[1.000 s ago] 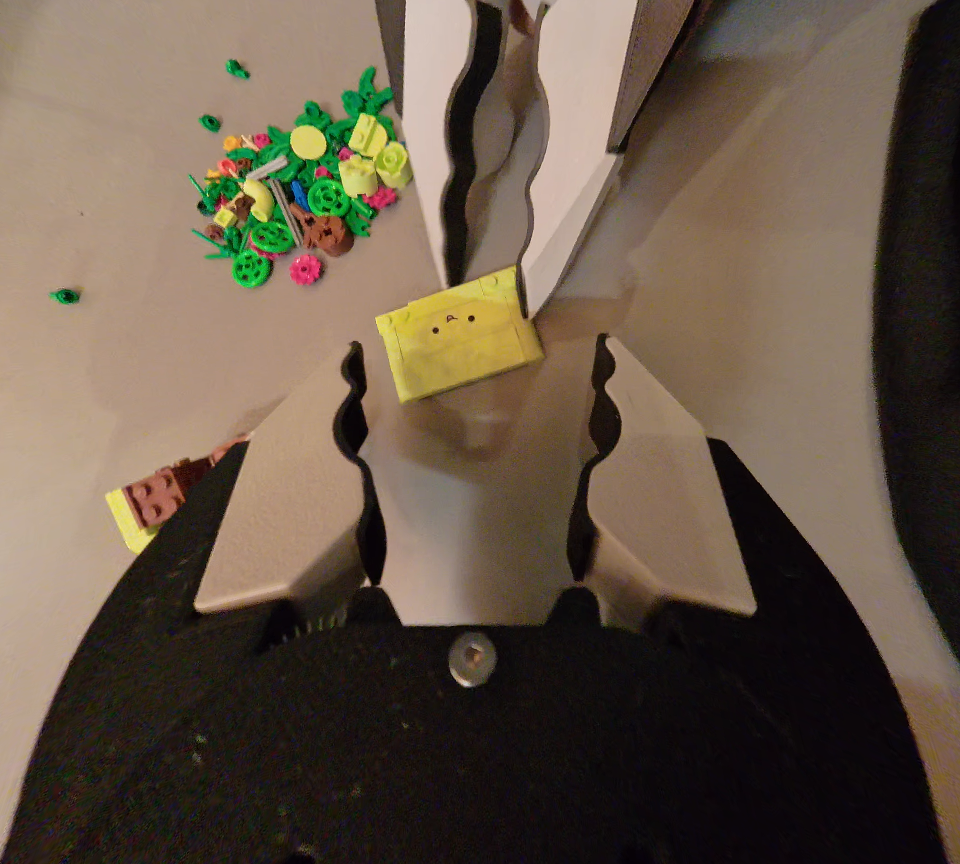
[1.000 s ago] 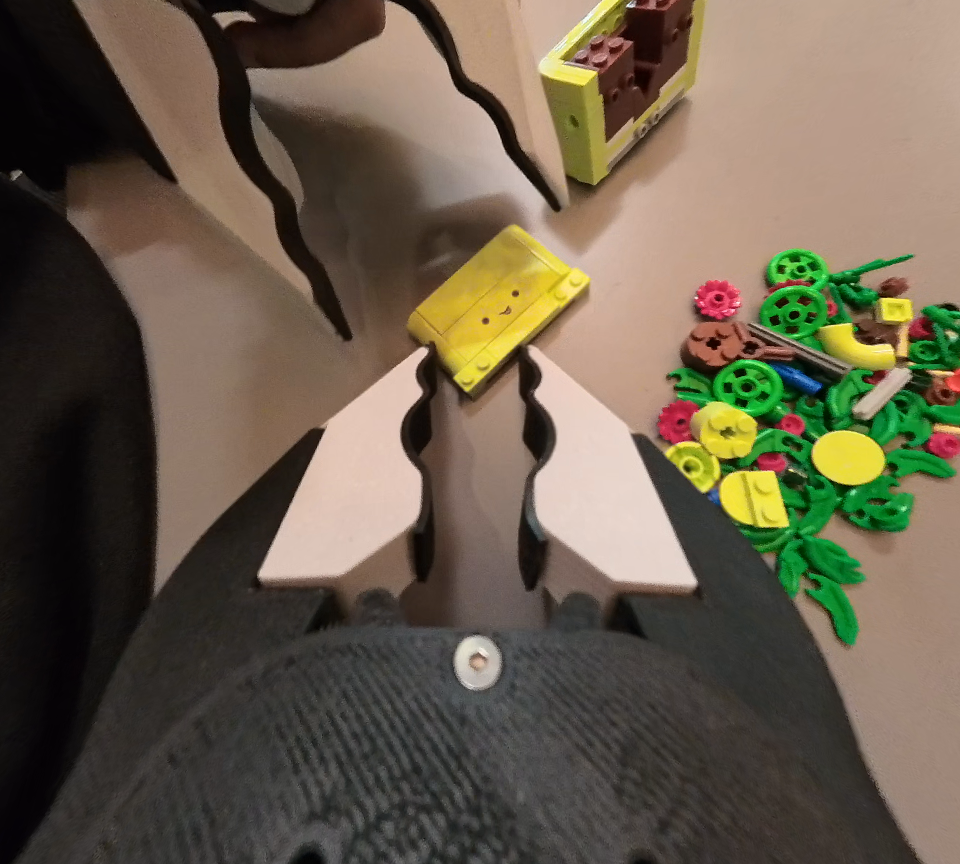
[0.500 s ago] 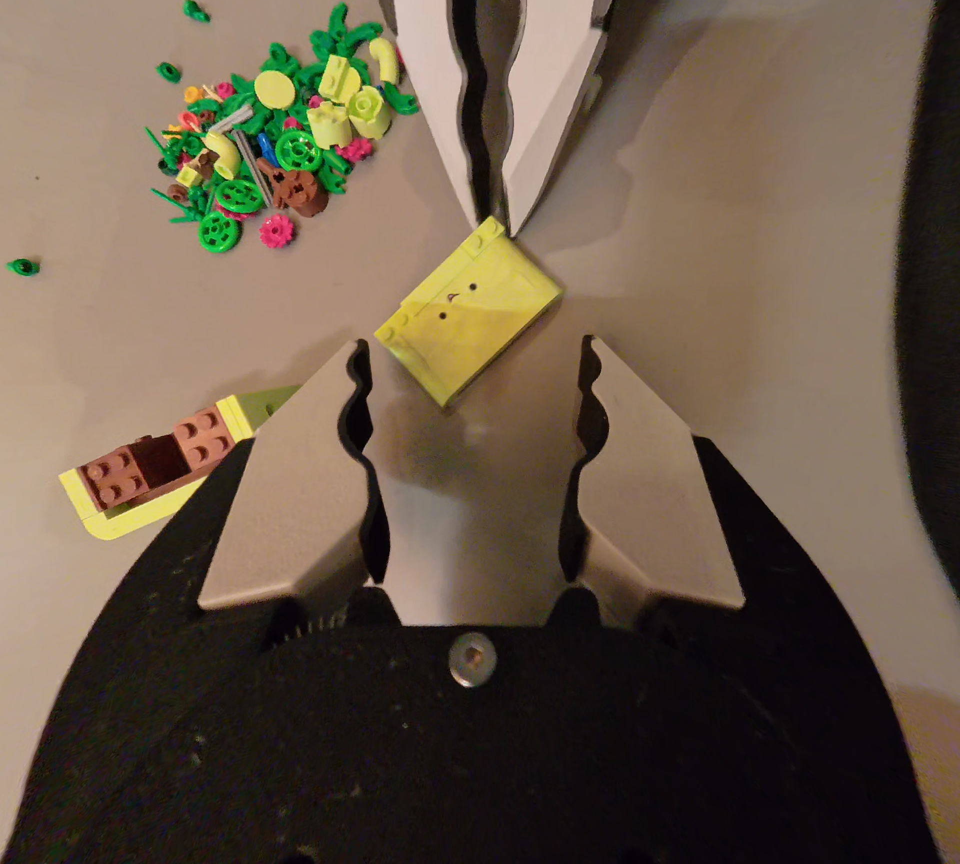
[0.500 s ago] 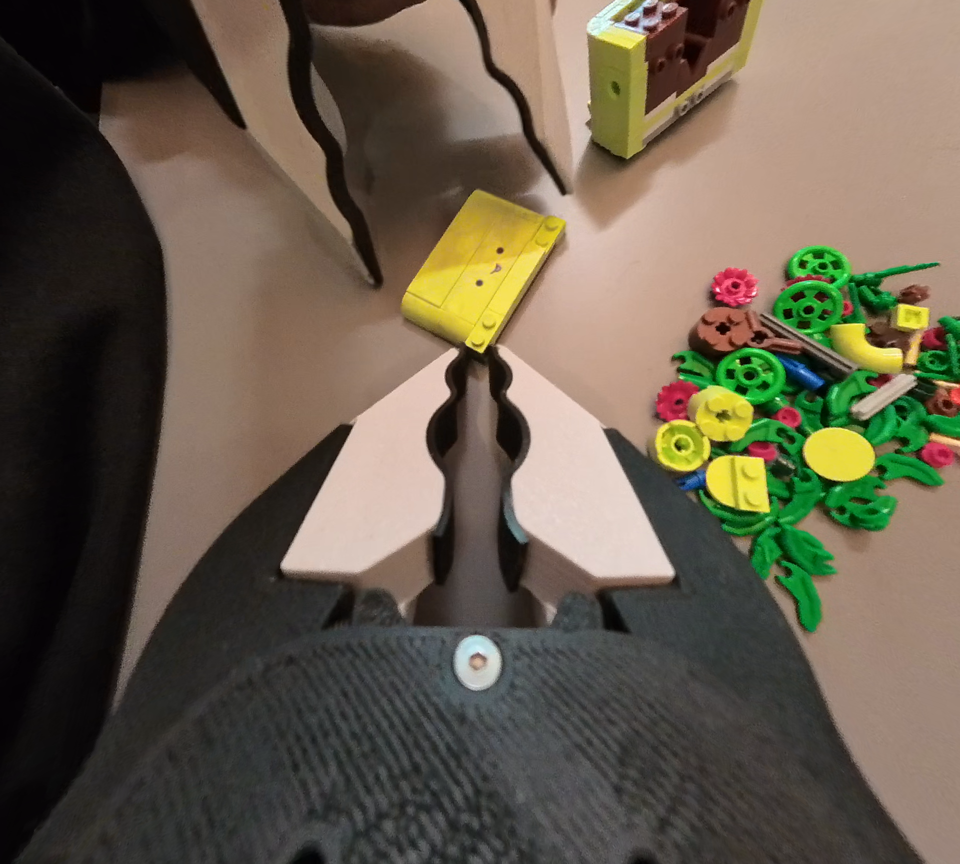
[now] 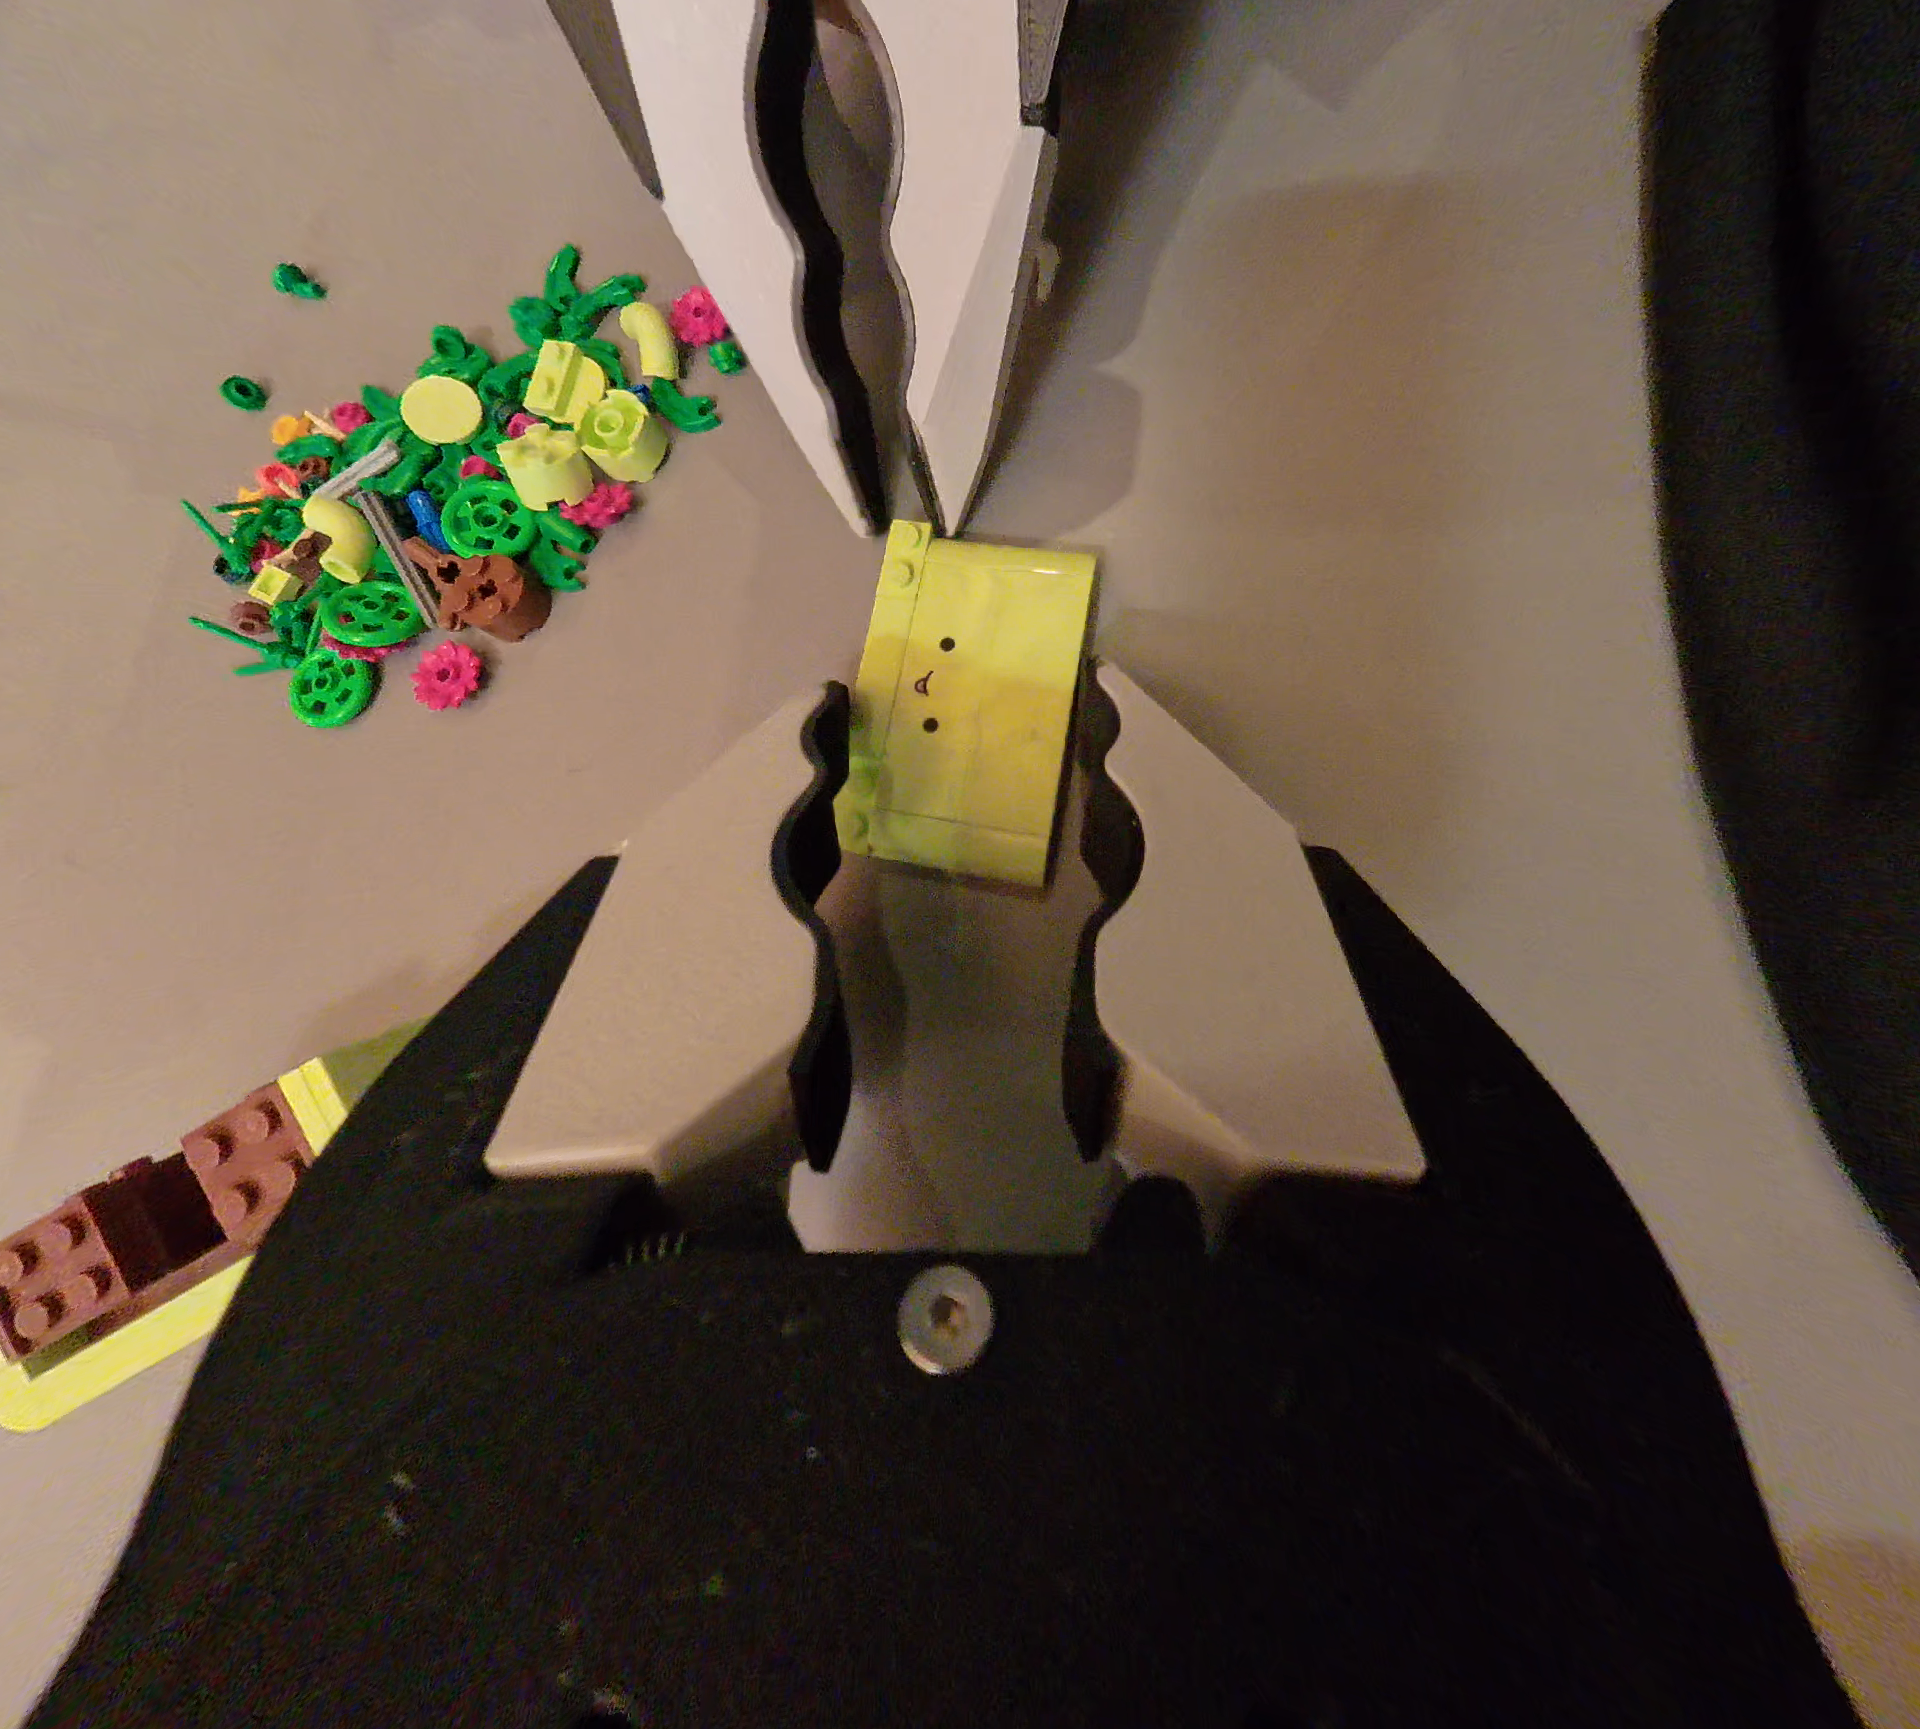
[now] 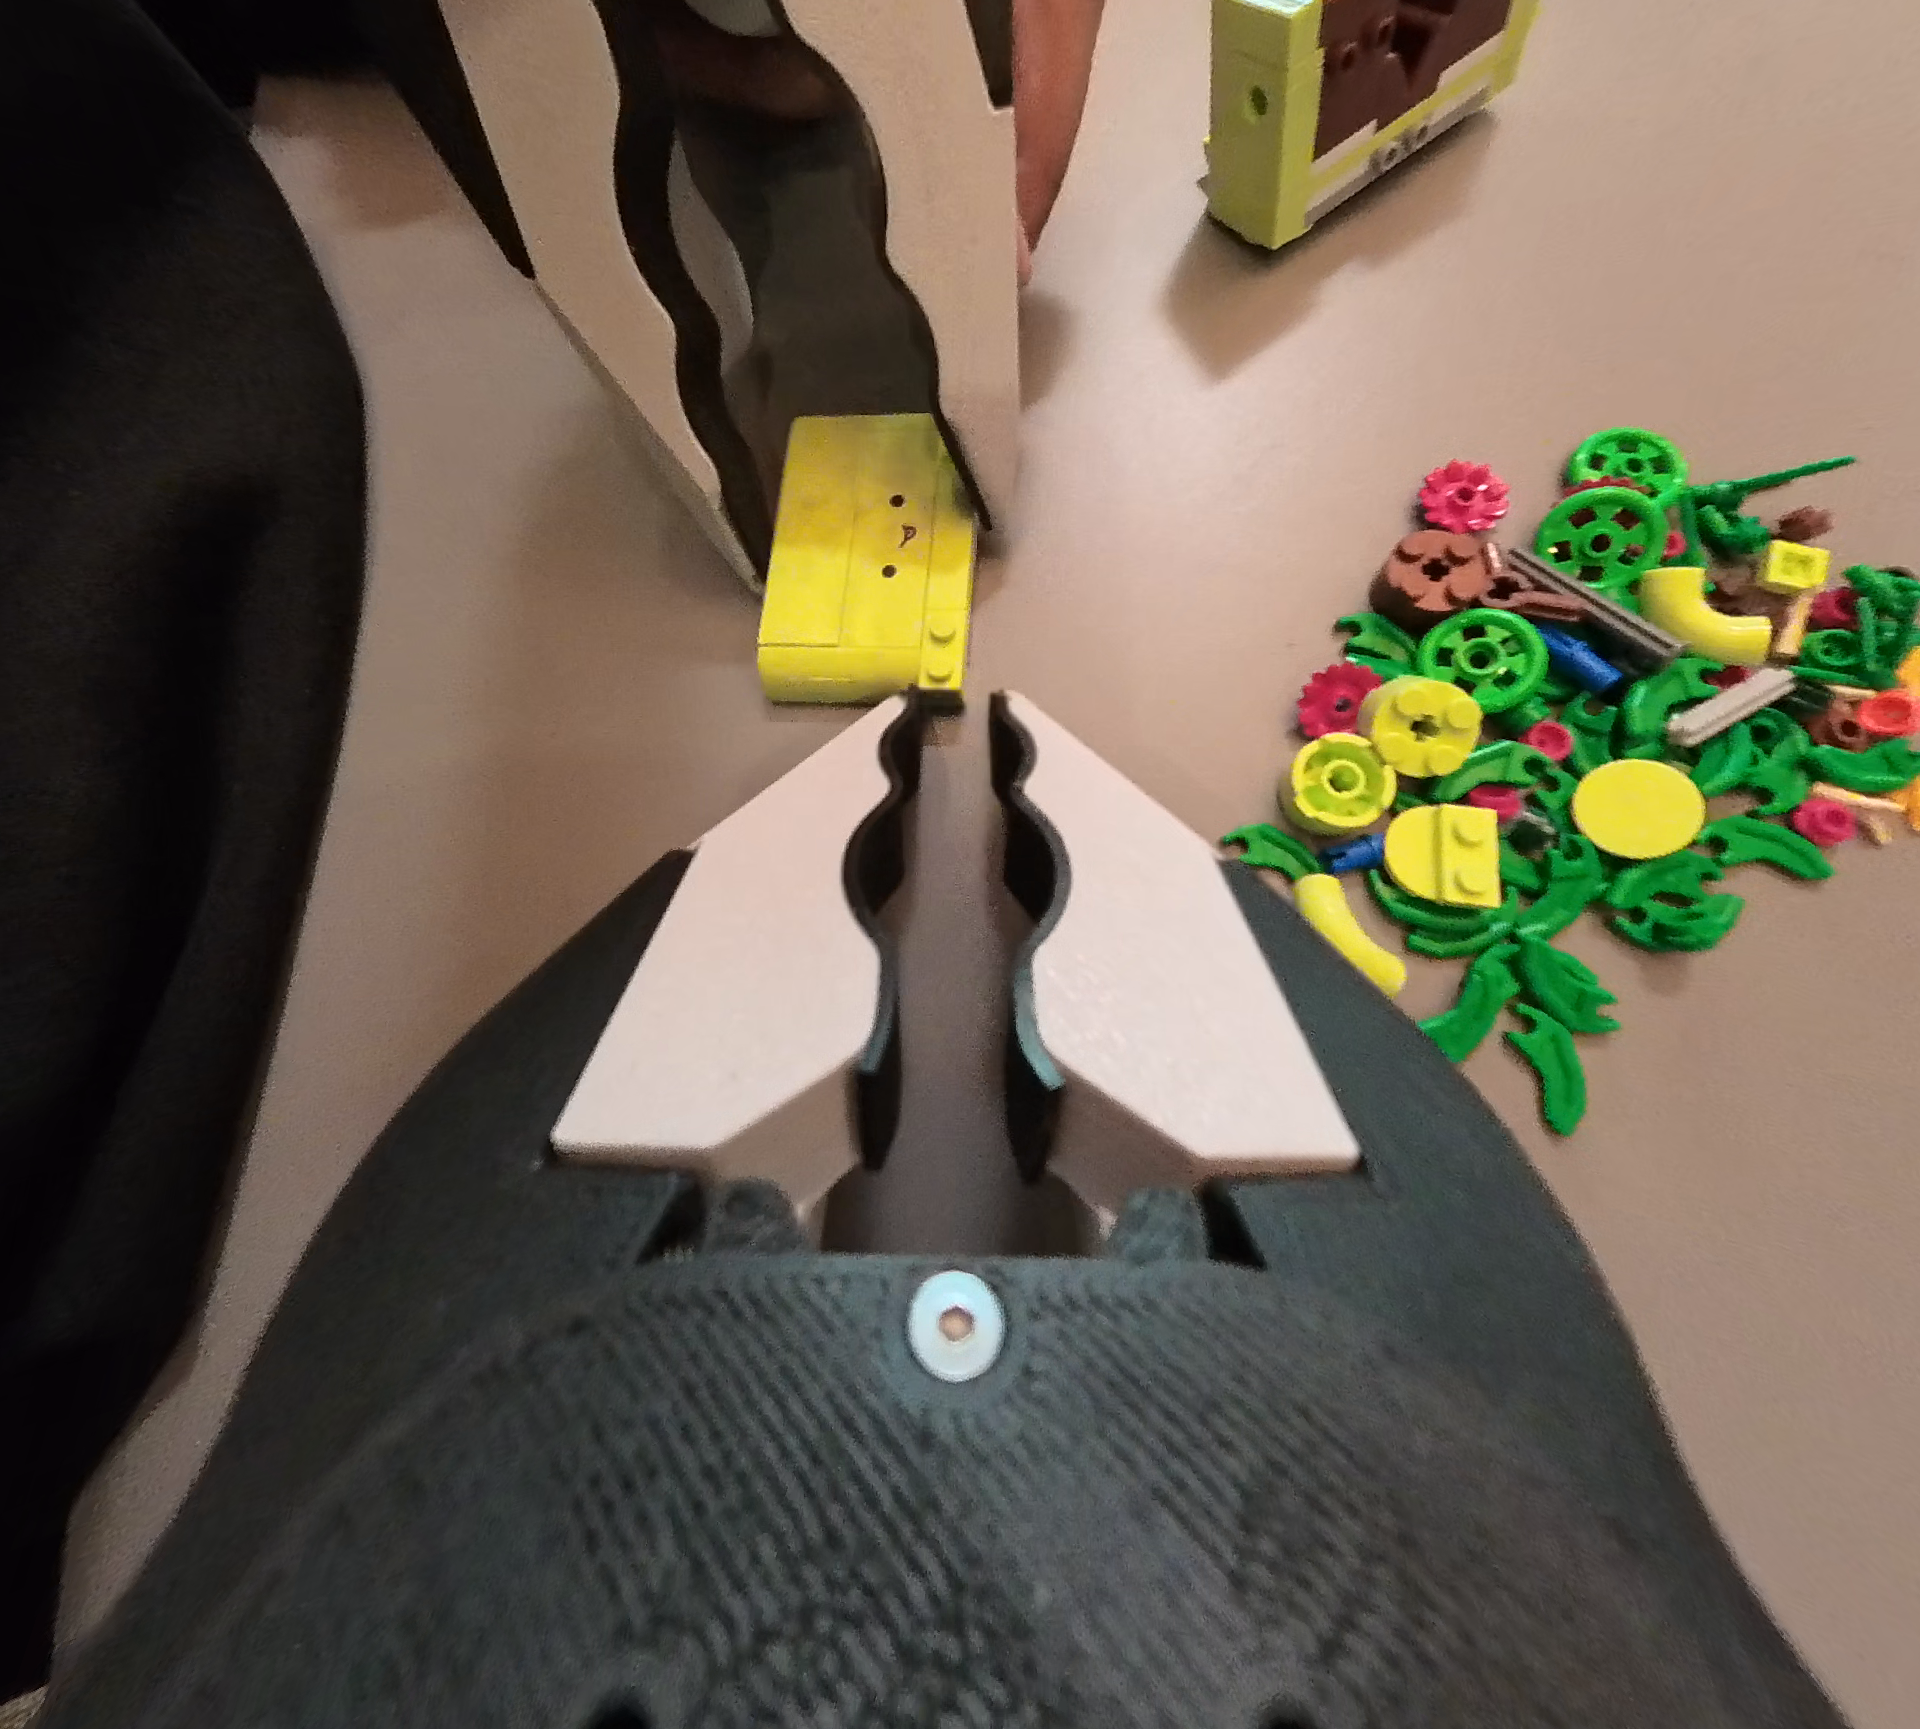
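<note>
Yellow-green block (image 5: 971, 703) flat on tan table (image 5: 208, 69), pinched in left tool (image 5: 964, 692); right tool (image 6: 954, 700) narrow beside it.

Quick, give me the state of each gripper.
Left gripper: jaws around the yellow face block, apparently gripping its sides.
Right gripper: jaws nearly shut, holding nothing, tips at the block's corner.

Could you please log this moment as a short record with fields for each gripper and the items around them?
surface: tan tabletop
left gripper: fingers on both sides of the yellow face brick panel, touching its edges
right gripper: nearly closed, tips at the panel's studded corner
panel: lying flat, face side up
loose pieces: pile of small toy-brick parts, green, yellow, pink and brown, beside the panel
other build: yellow frame with brown bricks, standing apart from the panel
</note>
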A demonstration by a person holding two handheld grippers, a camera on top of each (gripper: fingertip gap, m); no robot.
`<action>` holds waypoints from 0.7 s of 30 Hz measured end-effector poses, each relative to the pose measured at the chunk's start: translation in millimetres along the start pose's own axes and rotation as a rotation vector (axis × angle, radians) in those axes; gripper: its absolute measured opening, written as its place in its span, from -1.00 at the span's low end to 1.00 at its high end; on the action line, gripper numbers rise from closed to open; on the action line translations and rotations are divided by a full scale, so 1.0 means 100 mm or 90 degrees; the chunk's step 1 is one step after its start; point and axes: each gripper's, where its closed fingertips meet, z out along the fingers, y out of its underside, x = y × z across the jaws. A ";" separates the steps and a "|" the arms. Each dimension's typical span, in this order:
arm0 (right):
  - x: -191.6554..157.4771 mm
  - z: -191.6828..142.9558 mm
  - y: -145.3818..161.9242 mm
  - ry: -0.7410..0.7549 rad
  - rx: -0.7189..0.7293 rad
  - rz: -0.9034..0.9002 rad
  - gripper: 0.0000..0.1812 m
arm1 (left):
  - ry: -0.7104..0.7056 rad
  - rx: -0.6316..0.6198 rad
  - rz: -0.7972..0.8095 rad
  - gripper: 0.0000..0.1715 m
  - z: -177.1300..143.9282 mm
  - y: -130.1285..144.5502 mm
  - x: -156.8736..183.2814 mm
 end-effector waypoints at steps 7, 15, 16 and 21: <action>0.00 -0.01 -0.02 0.037 0.010 -0.046 -0.88 | 0.004 -0.016 -0.002 -0.52 0.00 -0.01 0.02; 0.00 -0.03 -0.06 0.017 0.027 -0.030 -0.85 | -0.003 0.002 0.016 -0.49 0.02 -0.02 0.03; -0.01 -0.03 -0.06 0.013 0.028 -0.031 -0.85 | 0.000 0.001 0.014 -0.49 0.02 -0.02 0.03; -0.02 0.02 -0.06 -0.005 0.013 -0.046 -0.86 | 0.001 0.001 0.013 -0.47 0.04 -0.04 0.02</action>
